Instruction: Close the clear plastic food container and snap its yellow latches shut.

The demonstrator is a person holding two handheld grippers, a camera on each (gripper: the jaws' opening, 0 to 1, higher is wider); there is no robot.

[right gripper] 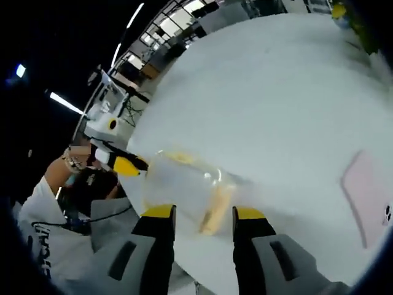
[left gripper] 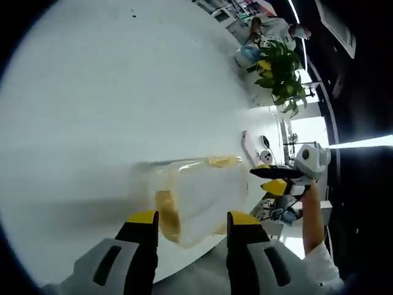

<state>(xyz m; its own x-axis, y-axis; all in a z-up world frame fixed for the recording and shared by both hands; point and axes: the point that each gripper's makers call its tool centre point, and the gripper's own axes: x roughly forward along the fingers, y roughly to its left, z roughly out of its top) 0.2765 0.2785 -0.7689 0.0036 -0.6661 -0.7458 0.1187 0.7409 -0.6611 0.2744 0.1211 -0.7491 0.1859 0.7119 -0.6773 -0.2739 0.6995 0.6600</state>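
My left gripper stands with its jaws spread and nothing between them, hovering at the near edge of the white table. Just ahead of its yellow tips lies the clear container, at that same edge, one yellow latch facing my left jaw. My right gripper is likewise parted and holds nothing, and comes at the box from the opposite side; from there another latch lies just beyond the tips. So the container sits between both grippers, each about equally near, its long axis seeming to run from one towards the other. I judge the lid is not yet snapped down. A pink card lies well apart towards the far side.
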